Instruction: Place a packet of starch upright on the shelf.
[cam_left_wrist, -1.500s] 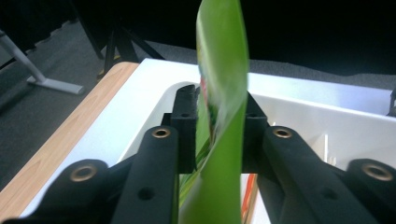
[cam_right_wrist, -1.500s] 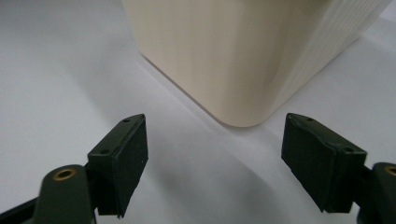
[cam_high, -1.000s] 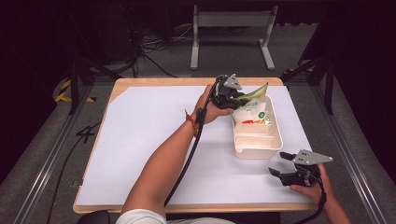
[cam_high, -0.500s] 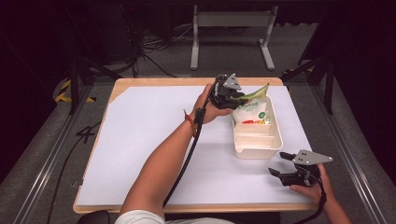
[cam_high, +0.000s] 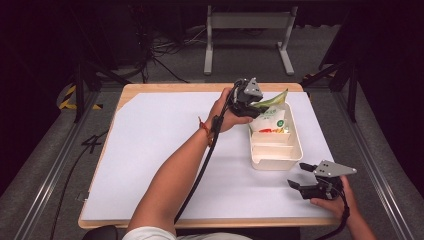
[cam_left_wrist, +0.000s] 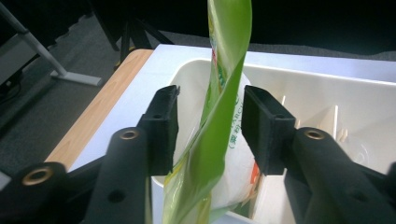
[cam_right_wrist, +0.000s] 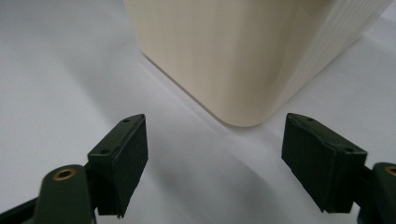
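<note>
A twisted green snack packet (cam_left_wrist: 224, 93) stands up out of the far end of a cream divided tray (cam_left_wrist: 327, 88). My left gripper (cam_left_wrist: 210, 100) is around it; its jaws have just been opening, and the packet stands loose between the pads with a gap on the left side. In the high view the left gripper (cam_high: 255, 102) hovers at the tray's (cam_high: 295, 150) far-left corner, by the green packet (cam_high: 274, 99). A white packet (cam_high: 270, 120) lies in the same compartment. My right gripper (cam_high: 300, 175) rests open on the table near the tray's front corner (cam_right_wrist: 243, 56), holding nothing (cam_right_wrist: 215, 140).
A white sheet (cam_high: 165, 145) covers the wooden table (cam_high: 165, 87). The tray's two nearer compartments (cam_high: 275, 150) look bare. A black cable (cam_high: 200, 175) trails along the left forearm. A metal stand (cam_high: 247, 22) and cables sit on the floor beyond the table.
</note>
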